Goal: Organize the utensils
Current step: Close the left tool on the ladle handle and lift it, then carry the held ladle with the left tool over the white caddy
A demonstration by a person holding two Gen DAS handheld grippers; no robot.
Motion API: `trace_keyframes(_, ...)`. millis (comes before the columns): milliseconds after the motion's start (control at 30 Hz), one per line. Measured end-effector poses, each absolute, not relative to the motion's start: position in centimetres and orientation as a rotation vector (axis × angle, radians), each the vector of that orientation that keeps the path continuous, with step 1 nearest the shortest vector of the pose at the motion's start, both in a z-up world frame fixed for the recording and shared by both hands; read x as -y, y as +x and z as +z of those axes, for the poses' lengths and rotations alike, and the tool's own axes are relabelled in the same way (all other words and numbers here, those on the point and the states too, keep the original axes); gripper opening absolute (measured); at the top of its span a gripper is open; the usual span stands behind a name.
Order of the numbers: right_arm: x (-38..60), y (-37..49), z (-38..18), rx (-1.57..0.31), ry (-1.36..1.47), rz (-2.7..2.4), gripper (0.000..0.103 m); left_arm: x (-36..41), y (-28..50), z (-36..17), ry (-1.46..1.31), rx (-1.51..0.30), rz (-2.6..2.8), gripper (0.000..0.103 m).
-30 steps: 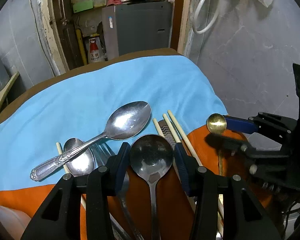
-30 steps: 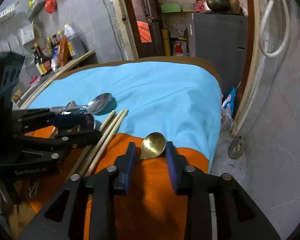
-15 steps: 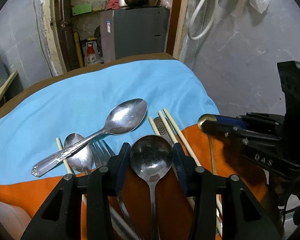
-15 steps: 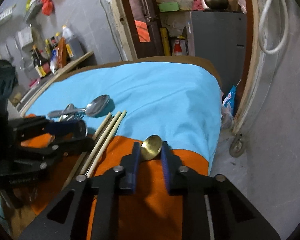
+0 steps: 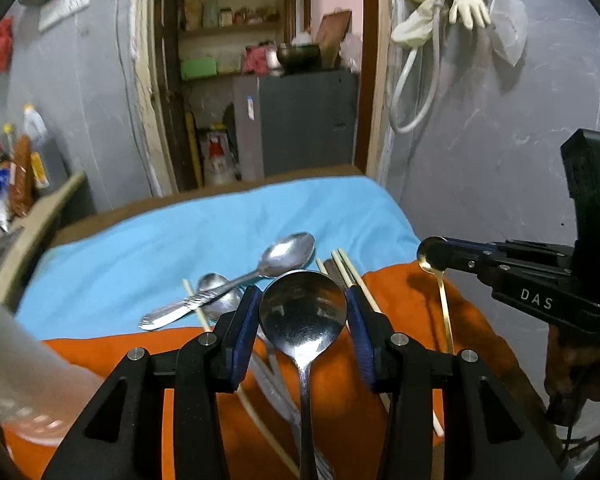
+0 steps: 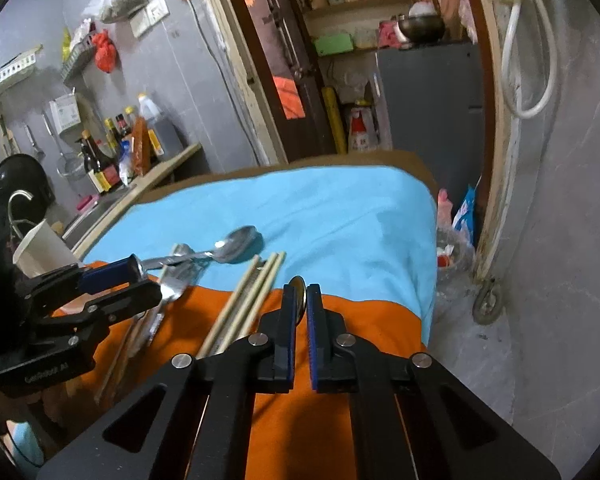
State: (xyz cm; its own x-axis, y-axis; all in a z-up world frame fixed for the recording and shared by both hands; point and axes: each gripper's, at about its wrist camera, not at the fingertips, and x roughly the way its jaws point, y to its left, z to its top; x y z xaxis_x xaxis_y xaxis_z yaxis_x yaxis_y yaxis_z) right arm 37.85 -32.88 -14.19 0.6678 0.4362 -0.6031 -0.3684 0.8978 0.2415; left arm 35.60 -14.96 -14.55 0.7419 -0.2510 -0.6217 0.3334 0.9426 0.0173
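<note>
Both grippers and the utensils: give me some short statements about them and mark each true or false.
1. The right gripper is shut on the gold spoon. True.
2. The gold spoon lies flat on the orange cloth. False: it is lifted, handle hanging down.
3. The left gripper grips the round steel spoon by its bowl. True.
4. The chopsticks stand in the white cup. False: they lie across the orange cloth and blue cloth.
5. An oval steel spoon lies on the blue cloth. True.

Ahead of the left gripper (image 5: 302, 312), two spoons (image 5: 256, 272) lie crossed; chopsticks (image 5: 350, 270) lie to their right.
</note>
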Motion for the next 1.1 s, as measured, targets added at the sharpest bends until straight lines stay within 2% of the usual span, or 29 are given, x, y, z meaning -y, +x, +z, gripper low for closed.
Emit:
trace_keyframes(333,29.8,32.8,-10.6,-0.548,0.015,0.381,0.001,13.0,31.8,-11.7,0.103,-0.508,-0.228,0.038)
trace_keyframes(767,27.4,29.2,-8.9,-0.456,0.003,0.311,0.001,10.5,29.1,-9.7,0.079,-0.414,-0.239,0.038)
trace_keyframes(1100,25.2,27.9,-4.5,-0.333,0.002,0.275,0.001,7.1,27.9,-4.5,0.025,-0.357,-0.26,0.038)
